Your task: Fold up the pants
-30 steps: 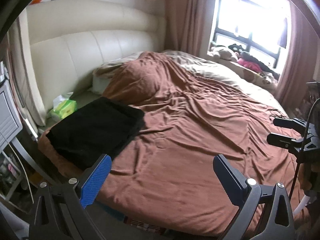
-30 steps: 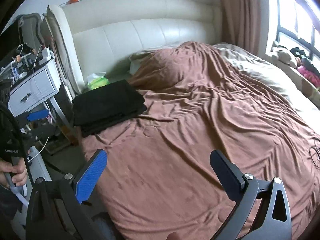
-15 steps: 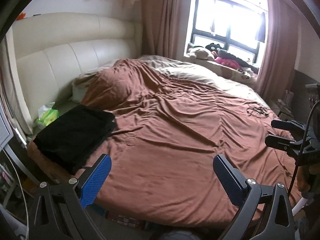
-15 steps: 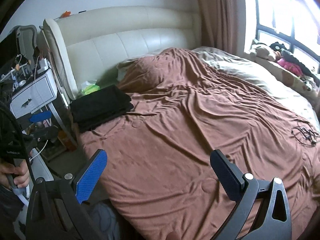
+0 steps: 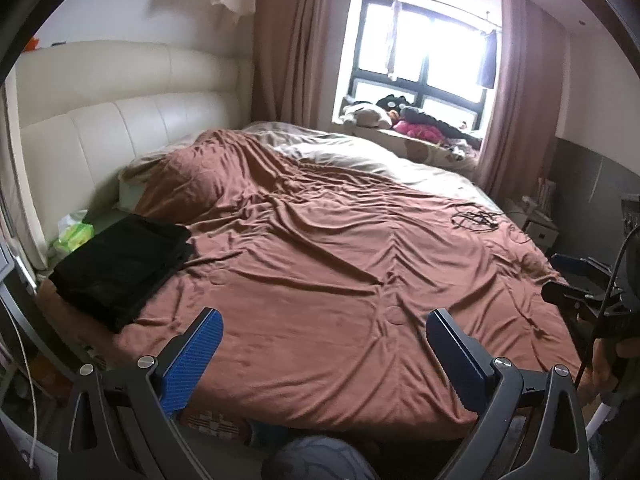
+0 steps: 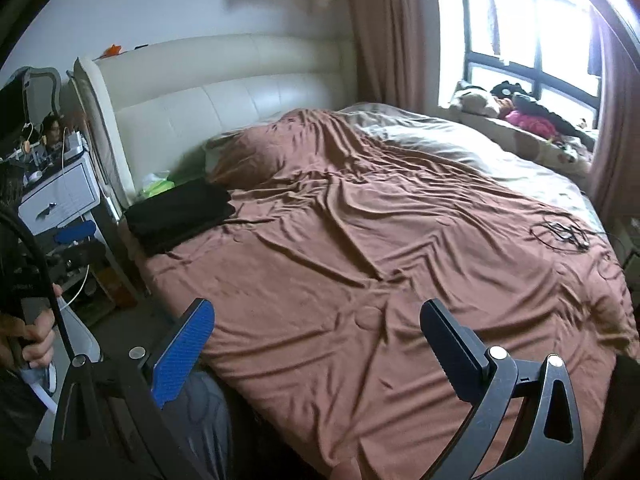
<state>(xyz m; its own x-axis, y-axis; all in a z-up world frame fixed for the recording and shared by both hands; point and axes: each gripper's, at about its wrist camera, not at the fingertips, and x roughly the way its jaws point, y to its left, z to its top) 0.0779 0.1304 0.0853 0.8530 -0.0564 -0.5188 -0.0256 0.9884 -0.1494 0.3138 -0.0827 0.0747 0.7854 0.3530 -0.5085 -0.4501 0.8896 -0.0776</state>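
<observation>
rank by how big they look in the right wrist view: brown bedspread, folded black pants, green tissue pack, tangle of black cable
1. Brown bedspread
2. Folded black pants
3. Tangle of black cable
4. Green tissue pack, partly hidden behind the pants, so its place below the cable is unsure.

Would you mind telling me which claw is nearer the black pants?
Left. The left claw is off the bed's edge near the pants; the right claw sits farther along, toward the foot.

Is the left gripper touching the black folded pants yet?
Apart. In the left wrist view the left gripper hangs open over the brown blanket, with bare blanket between it and the folded pants.
</observation>
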